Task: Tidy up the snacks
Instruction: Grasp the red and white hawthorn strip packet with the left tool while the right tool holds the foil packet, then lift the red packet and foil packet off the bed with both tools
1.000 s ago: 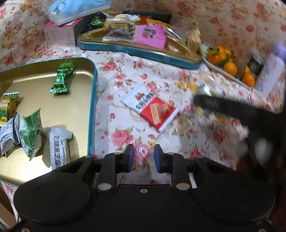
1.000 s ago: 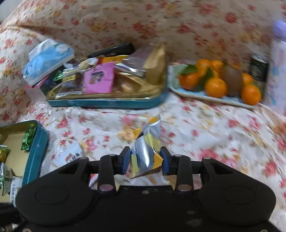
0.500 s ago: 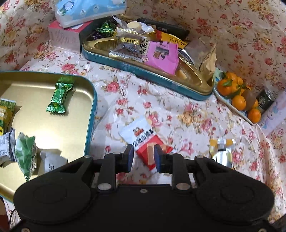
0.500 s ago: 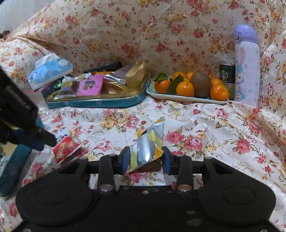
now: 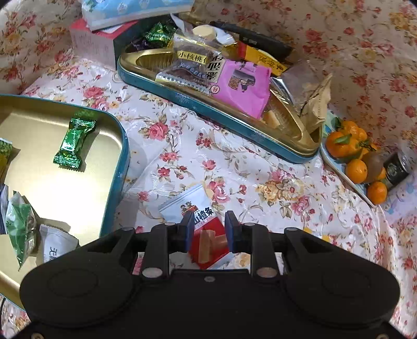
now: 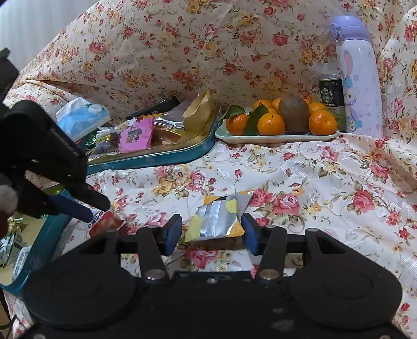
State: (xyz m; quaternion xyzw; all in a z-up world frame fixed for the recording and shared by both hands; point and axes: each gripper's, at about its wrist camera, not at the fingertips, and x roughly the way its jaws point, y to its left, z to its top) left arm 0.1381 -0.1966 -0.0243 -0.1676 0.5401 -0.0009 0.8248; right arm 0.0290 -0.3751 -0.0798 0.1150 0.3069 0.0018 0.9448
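A red-and-white snack packet (image 5: 208, 242) lies on the flowered cloth. My left gripper (image 5: 207, 229) points down over it, jaws opening, the packet showing between the fingers with no pad pressing on it. In the right wrist view the left gripper (image 6: 91, 211) hovers over that packet (image 6: 105, 221). A silver-and-yellow packet (image 6: 219, 216) lies flat on the cloth between the fingers of my right gripper (image 6: 211, 230), whose jaws are opening and clear of it. A gold tin with a teal rim (image 5: 122, 156) at the left holds several wrapped snacks.
A second teal-rimmed tin (image 5: 221, 117) heaped with snack packets sits at the back, a tissue box (image 5: 125, 10) behind it. A plate of tangerines and a kiwi (image 6: 276, 135), a dark can (image 6: 331, 91) and a lilac bottle (image 6: 357, 78) stand at the back right.
My right gripper has let go of the silver-and-yellow packet, which dropped flat onto the cloth as the jaws widened. My left gripper moved over the red-and-white packet and its jaws parted a little.
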